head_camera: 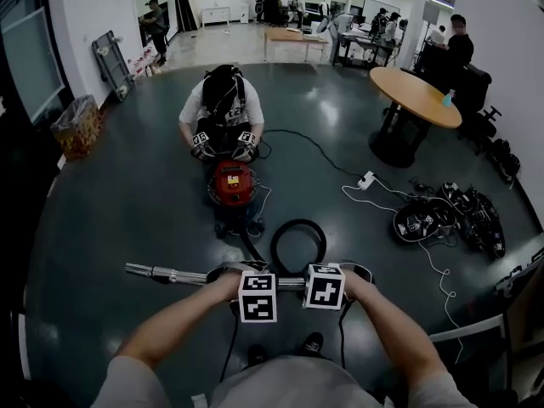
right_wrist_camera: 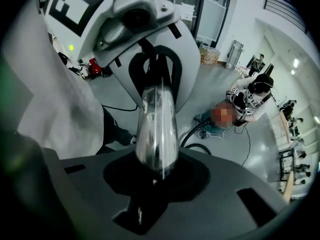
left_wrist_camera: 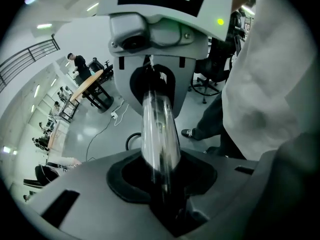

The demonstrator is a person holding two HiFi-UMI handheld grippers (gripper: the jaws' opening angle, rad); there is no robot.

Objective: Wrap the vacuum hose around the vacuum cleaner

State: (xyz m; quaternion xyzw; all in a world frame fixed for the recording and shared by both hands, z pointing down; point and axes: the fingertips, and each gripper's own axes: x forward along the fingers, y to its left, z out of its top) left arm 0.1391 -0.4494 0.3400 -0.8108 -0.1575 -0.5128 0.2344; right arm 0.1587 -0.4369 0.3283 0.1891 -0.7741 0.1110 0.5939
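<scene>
Floor [head_camera: 127, 194] ahead: a crouched person [head_camera: 223, 100] sits just behind the red vacuum cleaner [head_camera: 232, 183]. A power strip [head_camera: 366, 179] and a round tabletop [head_camera: 415, 94] lie to the right. The black hose [head_camera: 297, 243] loops between cleaner and operator. Side by side, the left tool [head_camera: 257, 294] and the right tool [head_camera: 325, 287] each clamp the metal wand [head_camera: 170, 274], which is held level.

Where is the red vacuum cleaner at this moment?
Head view, centre: the red vacuum cleaner stands on the floor right in front of a crouching person, beyond the black hose loop and the metal wand nearer the camera.
</scene>
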